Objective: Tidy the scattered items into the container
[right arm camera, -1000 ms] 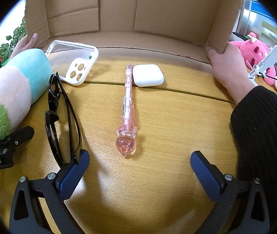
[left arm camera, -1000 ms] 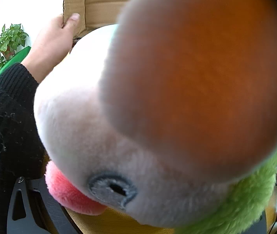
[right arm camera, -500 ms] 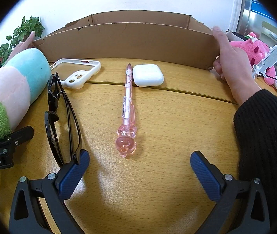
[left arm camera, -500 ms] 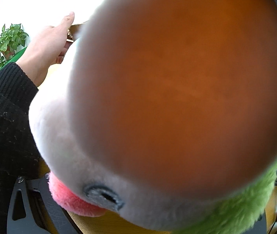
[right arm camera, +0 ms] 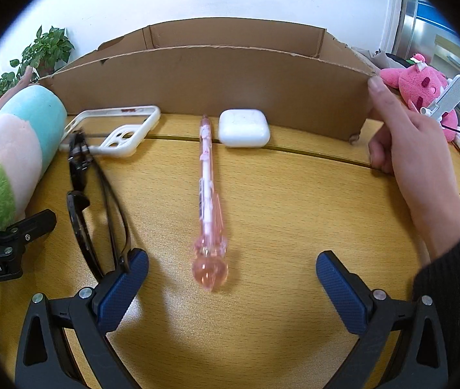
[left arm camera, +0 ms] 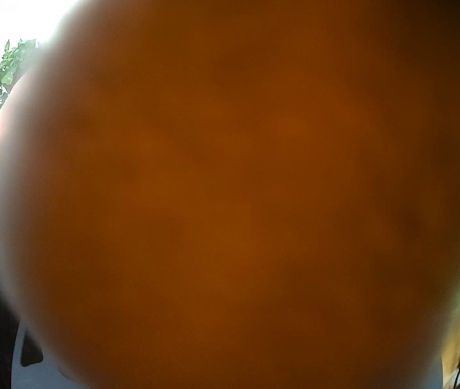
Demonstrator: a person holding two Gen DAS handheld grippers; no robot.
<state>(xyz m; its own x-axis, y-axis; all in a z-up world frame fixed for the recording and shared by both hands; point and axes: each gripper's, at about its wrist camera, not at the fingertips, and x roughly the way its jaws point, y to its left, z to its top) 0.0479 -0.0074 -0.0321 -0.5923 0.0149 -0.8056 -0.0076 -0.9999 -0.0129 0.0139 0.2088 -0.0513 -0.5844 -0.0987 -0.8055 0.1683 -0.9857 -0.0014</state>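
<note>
The right gripper [right arm camera: 231, 278] rests low over the wooden tabletop [right arm camera: 278, 214], its jaws spread wide with nothing between them. A pink pen [right arm camera: 207, 188] lies at 12 o'clock from it, black glasses [right arm camera: 84, 194] at 10 o'clock, a white phone case [right arm camera: 123, 129] and a white earbud case [right arm camera: 244, 127] beyond. The cardboard box [right arm camera: 230, 84] stands upright behind them; a hand [right arm camera: 414, 142] touches its corner at 2 o'clock. The left gripper [right arm camera: 6, 243] lies at 9 o'clock against a plush toy [right arm camera: 13, 149]; its jaws cannot be told.
</note>
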